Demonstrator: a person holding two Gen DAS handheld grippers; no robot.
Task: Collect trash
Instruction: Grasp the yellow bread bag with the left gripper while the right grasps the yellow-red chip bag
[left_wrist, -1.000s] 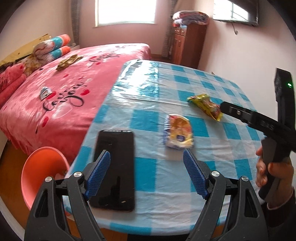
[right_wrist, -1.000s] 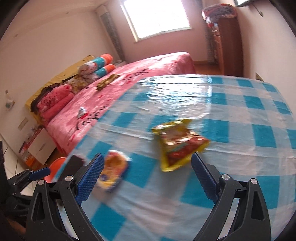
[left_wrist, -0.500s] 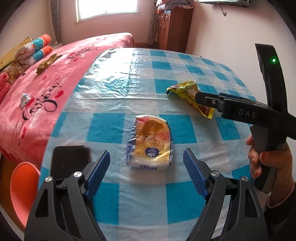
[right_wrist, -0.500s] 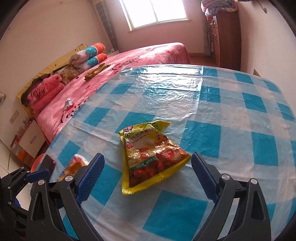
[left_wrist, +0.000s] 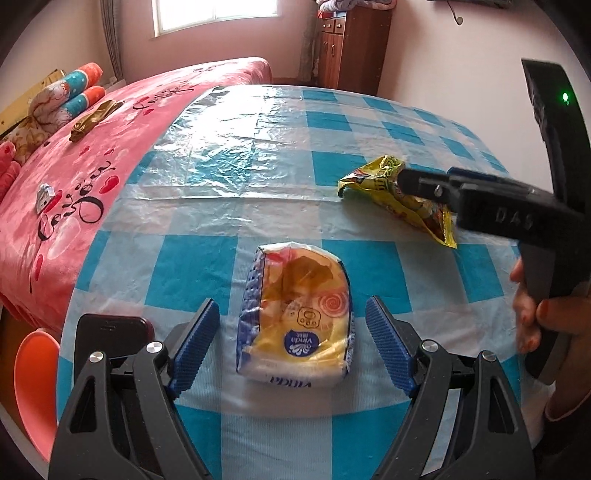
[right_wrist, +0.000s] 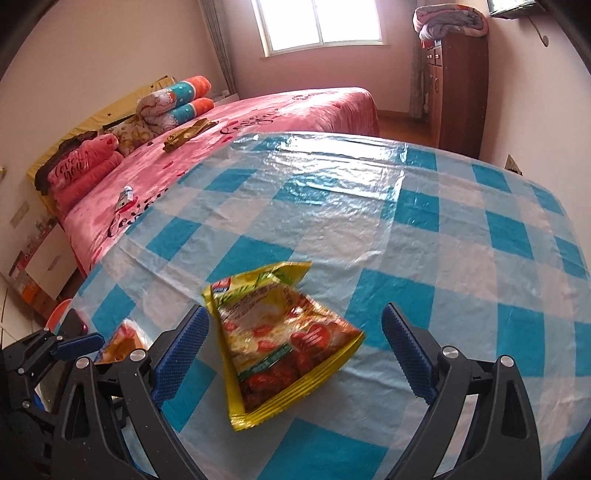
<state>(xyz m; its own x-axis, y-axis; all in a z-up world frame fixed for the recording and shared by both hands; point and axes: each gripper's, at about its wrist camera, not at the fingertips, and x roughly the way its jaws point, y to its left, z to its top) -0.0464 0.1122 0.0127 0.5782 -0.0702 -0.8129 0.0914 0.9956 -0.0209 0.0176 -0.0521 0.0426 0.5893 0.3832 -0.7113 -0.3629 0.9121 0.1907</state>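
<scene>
A yellow tissue pack (left_wrist: 295, 314) lies flat on the blue checked tablecloth (left_wrist: 258, 147). My left gripper (left_wrist: 293, 328) is open, with its blue pads on either side of the pack and not touching it. A yellow snack wrapper (right_wrist: 280, 332) lies further right on the cloth; it also shows in the left wrist view (left_wrist: 373, 181). My right gripper (right_wrist: 295, 347) is open and straddles the wrapper. In the right wrist view the tissue pack (right_wrist: 123, 341) is partly hidden behind my left fingers.
A black phone (left_wrist: 110, 336) lies at the table's near left corner. An orange bin (left_wrist: 35, 380) stands on the floor below it. A pink bed (left_wrist: 92, 147) runs along the table's left side. A wooden cabinet (left_wrist: 351, 44) stands at the back.
Both grippers have moved forward. The tissue pack now sits between my left pads and the wrapper between my right pads. Both stayed open.
</scene>
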